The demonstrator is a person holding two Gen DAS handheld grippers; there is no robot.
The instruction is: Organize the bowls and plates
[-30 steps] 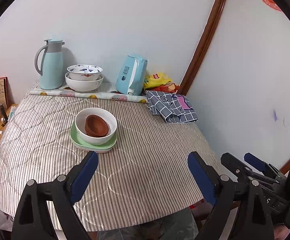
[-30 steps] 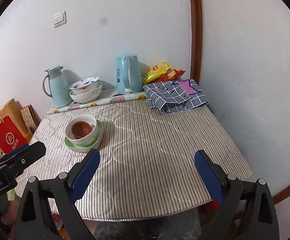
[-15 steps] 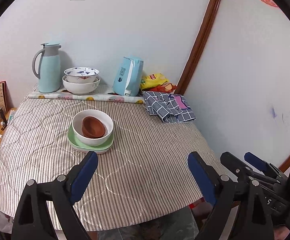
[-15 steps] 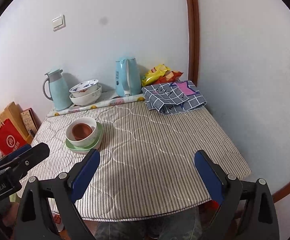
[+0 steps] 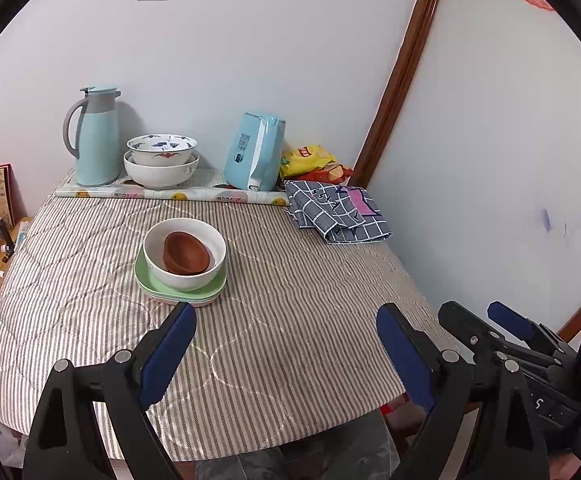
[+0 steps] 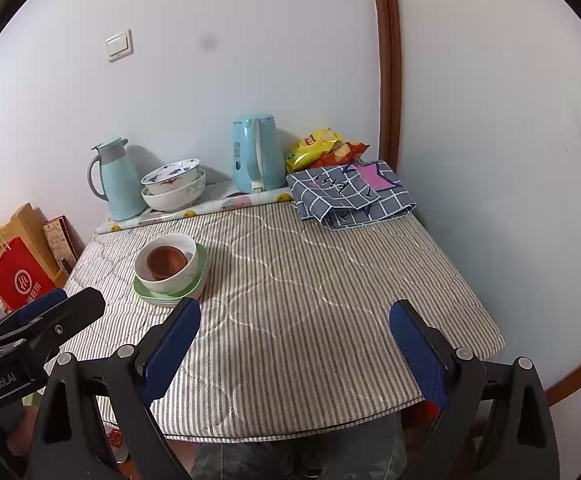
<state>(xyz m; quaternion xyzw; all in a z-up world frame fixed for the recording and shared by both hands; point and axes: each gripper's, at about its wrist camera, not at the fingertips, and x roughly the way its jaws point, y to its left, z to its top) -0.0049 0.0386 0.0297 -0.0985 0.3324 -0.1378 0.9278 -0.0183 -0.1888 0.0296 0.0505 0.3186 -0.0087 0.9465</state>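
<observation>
Blk grippers (image 5: 286, 334), 2 blue pads (image 6: 172, 346).

Hidden and cut-off parts around the desk

The white bowl (image 5: 185, 254) covers most of the green plates (image 5: 180, 294), so their number cannot be told. Its wall hides the brown bowl's (image 5: 186, 253) base. The snack bags (image 5: 315, 163) at the far right corner sit partly behind the kettle (image 5: 255, 152) and checked cloth (image 5: 336, 212). The red bag (image 6: 18, 280) is cut off beyond the desk's (image 6: 310, 300) left edge.
</observation>
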